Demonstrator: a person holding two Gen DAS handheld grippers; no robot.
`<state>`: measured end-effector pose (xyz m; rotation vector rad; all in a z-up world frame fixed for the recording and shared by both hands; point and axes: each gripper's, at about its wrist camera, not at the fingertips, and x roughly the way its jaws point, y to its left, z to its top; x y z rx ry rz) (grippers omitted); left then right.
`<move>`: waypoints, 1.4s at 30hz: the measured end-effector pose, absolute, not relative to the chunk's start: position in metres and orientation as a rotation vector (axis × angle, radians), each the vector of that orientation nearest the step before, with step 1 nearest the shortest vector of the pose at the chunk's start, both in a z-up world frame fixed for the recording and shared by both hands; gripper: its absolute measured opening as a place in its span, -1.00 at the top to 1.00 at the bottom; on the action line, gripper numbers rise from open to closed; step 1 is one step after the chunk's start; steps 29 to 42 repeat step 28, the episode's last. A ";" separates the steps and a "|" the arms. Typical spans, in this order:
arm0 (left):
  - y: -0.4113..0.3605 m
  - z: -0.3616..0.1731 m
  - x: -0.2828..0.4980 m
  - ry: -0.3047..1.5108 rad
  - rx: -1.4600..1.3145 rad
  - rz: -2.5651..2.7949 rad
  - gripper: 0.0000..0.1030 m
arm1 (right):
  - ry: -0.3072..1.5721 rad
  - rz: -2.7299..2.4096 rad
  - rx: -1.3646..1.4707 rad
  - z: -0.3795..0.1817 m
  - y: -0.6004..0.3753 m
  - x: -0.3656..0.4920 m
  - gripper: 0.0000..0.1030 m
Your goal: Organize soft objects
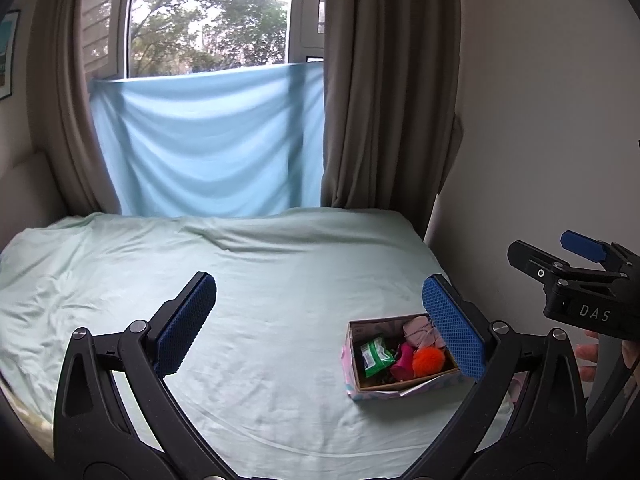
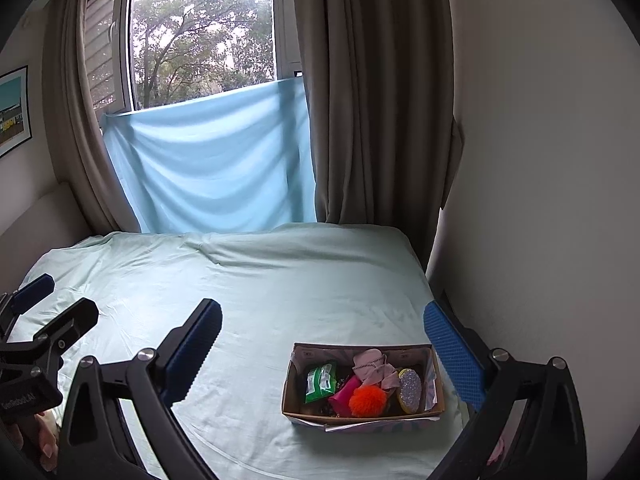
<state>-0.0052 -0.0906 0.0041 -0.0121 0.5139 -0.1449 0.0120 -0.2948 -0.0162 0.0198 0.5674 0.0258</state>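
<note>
Both tools, left tool (image 1: pixel 320 332) and right tool (image 2: pixel 324 356), spread wide, empty. Box (image 2: pixel 362 420) of soft objects on bed (image 2: pixel 260 300), near right edge. Judged approach: descend over orange pompom (image 2: pixel 367 400) (topmost, squashy), pinch gently, avoid box wall.

A home bedroom: a sheeted bed (image 2: pixel 280 288) under a curtained window (image 2: pixel 200 40), framed picture (image 2: pixel 14 110) on the wall.

Box (image 1: pixel 370 390) corner behind gripper finger (image 1: pixel 454 328)
</note>
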 end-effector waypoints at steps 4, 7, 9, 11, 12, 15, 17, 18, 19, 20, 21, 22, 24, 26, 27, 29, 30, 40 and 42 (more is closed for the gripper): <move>-0.091 0.003 -0.005 0.513 -0.004 -0.134 -0.99 | 0.564 0.019 0.018 -0.016 -0.295 0.013 -0.95; -0.090 0.004 -0.005 0.511 0.001 -0.131 -0.99 | 0.563 0.015 0.017 -0.016 -0.294 0.014 -0.95; -0.090 0.005 -0.005 0.508 0.001 -0.130 -0.99 | 0.562 0.014 0.016 -0.016 -0.291 0.013 -0.95; -0.090 0.005 -0.004 0.506 0.012 -0.124 -0.99 | 0.560 0.013 0.013 -0.015 -0.290 0.013 -0.95; -0.091 0.005 -0.004 0.503 0.021 -0.119 -0.99 | 0.558 0.013 0.012 -0.015 -0.289 0.013 -0.95; -0.092 0.004 -0.005 0.488 0.059 -0.087 -0.99 | 0.555 0.009 0.009 -0.015 -0.286 0.013 -0.95; -0.091 0.005 -0.006 0.473 0.071 -0.079 -0.99 | 0.554 0.008 0.008 -0.015 -0.284 0.014 -0.95; -0.090 0.005 -0.007 0.467 0.072 -0.076 -0.99 | 0.554 0.008 0.009 -0.015 -0.283 0.014 -0.95; -0.089 0.005 -0.007 0.462 0.071 -0.070 -0.99 | 0.553 0.007 0.009 -0.015 -0.282 0.015 -0.95; -0.087 0.006 -0.006 0.459 0.067 -0.068 -0.99 | 0.553 0.006 0.008 -0.015 -0.280 0.014 -0.95; -0.085 0.006 -0.005 0.461 0.058 -0.073 -0.99 | 0.554 0.005 0.005 -0.016 -0.279 0.014 -0.95; -0.083 0.006 -0.003 0.464 0.050 -0.079 -0.99 | 0.556 0.004 0.004 -0.015 -0.277 0.015 -0.95; -0.076 0.005 0.002 0.482 0.021 -0.091 -0.99 | 0.558 0.000 0.003 -0.016 -0.274 0.016 -0.95; -0.070 0.003 0.006 0.489 0.003 -0.100 -0.99 | 0.561 -0.002 0.002 -0.015 -0.271 0.018 -0.95; -0.067 0.003 0.007 0.488 -0.001 -0.105 -0.99 | 0.561 -0.004 0.003 -0.015 -0.269 0.019 -0.95; -0.065 0.003 0.009 0.486 -0.003 -0.111 -0.99 | 0.563 -0.006 0.003 -0.015 -0.267 0.020 -0.95; -0.065 0.003 0.009 0.486 -0.003 -0.111 -0.99 | 0.563 -0.006 0.003 -0.015 -0.267 0.020 -0.95; -0.065 0.003 0.009 0.486 -0.003 -0.111 -0.99 | 0.563 -0.006 0.003 -0.015 -0.267 0.020 -0.95; -0.065 0.003 0.009 0.486 -0.003 -0.111 -0.99 | 0.563 -0.006 0.003 -0.015 -0.267 0.020 -0.95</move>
